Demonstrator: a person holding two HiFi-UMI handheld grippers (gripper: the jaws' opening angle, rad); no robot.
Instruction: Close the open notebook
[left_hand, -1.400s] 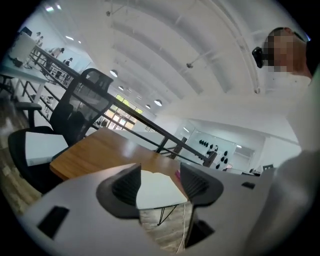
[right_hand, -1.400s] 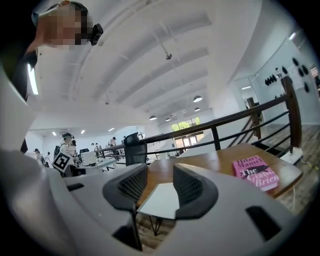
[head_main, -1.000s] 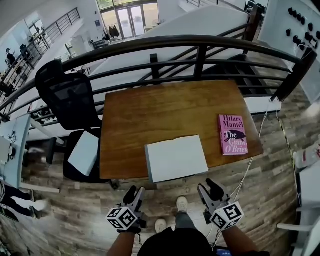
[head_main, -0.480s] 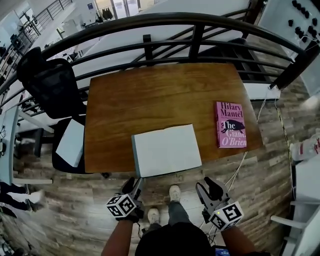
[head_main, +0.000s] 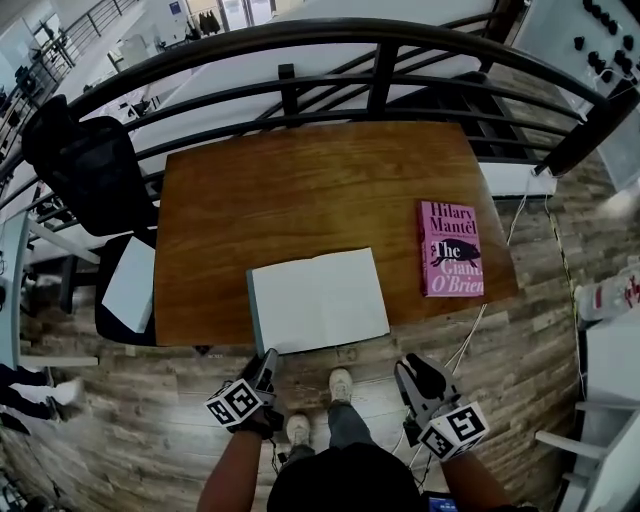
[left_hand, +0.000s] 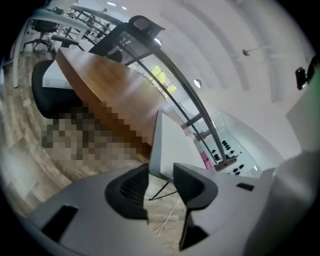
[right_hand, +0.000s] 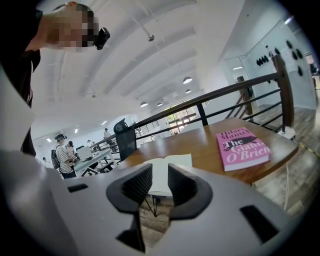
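The open notebook (head_main: 318, 300) lies white pages up at the near edge of the wooden table (head_main: 300, 190), its front edge overhanging a little. My left gripper (head_main: 265, 368) hovers just below the notebook's near left corner; its jaws are closing, and that corner (left_hand: 167, 150) shows in the gap beyond them, not pinched. My right gripper (head_main: 414, 378) hangs over the floor, right of the notebook and short of the table; its jaws are closing with nothing between them. The notebook (right_hand: 176, 162) lies ahead of the right gripper (right_hand: 160, 185). The left gripper (left_hand: 162, 181) points along the table edge.
A pink paperback (head_main: 450, 248) lies near the table's right edge, also seen as a pink book (right_hand: 242, 145). A black office chair (head_main: 85, 165) with a white sheet (head_main: 130, 285) on its seat stands left. A dark railing (head_main: 300, 50) runs behind. My shoes (head_main: 340, 385) are below the table edge.
The left gripper has come closer to the notebook's near left corner. Both pairs of jaws look narrower than before. The right gripper has shifted slightly.
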